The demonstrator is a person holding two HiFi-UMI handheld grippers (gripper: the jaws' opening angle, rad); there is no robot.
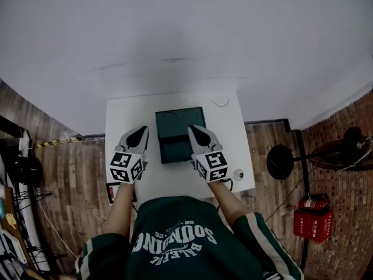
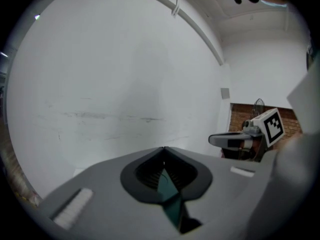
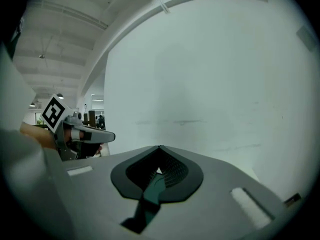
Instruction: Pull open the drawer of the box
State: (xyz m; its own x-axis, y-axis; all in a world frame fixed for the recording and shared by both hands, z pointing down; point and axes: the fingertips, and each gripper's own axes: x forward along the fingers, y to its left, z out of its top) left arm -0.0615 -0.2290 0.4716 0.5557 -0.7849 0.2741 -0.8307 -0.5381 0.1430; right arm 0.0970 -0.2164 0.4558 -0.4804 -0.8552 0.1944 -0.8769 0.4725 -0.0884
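The dark green box stands in the middle of the white table, its front face turned toward me. I cannot tell how far the drawer is out. My left gripper hovers just left of the box, and its jaws meet at the tip with nothing between them. Over the box's right front edge is my right gripper, also shut and empty. Both gripper views point at the white wall. A sliver of green box shows through the gap behind each pair of jaws.
A small white round thing lies on the table's front right corner. A thin wire lies at the back right. A dark flat object sits at the front left edge. On the floor at right are a fan and a red case.
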